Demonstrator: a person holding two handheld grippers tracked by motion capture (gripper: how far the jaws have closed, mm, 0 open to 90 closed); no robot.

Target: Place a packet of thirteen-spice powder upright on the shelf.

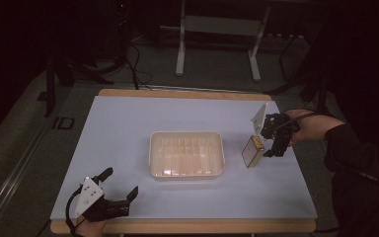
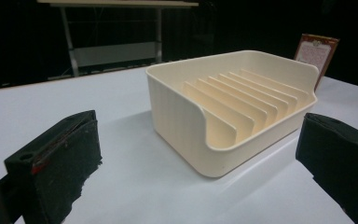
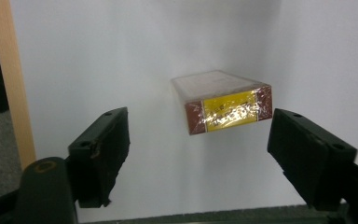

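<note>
A small box (image 1: 252,150) wrapped in clear film, with a yellow and dark red end face (image 3: 226,105), stands on end on the white table right of the cream tray (image 1: 186,134). My right gripper (image 1: 271,148) hovers over it from the right. In the right gripper view its jaws (image 3: 198,128) stand apart on either side of the box, and neither pad touches it. My left gripper (image 1: 121,181) rests near the front left corner, open and holding nothing. Its jaws (image 2: 198,140) face the ribbed tray (image 2: 177,116), with the box (image 2: 317,53) showing behind it.
The white sheet (image 1: 128,123) covers a wooden table whose bare edge (image 3: 9,84) runs close to the right gripper. A metal stand (image 1: 217,24) and cables lie on the dark floor behind the table.
</note>
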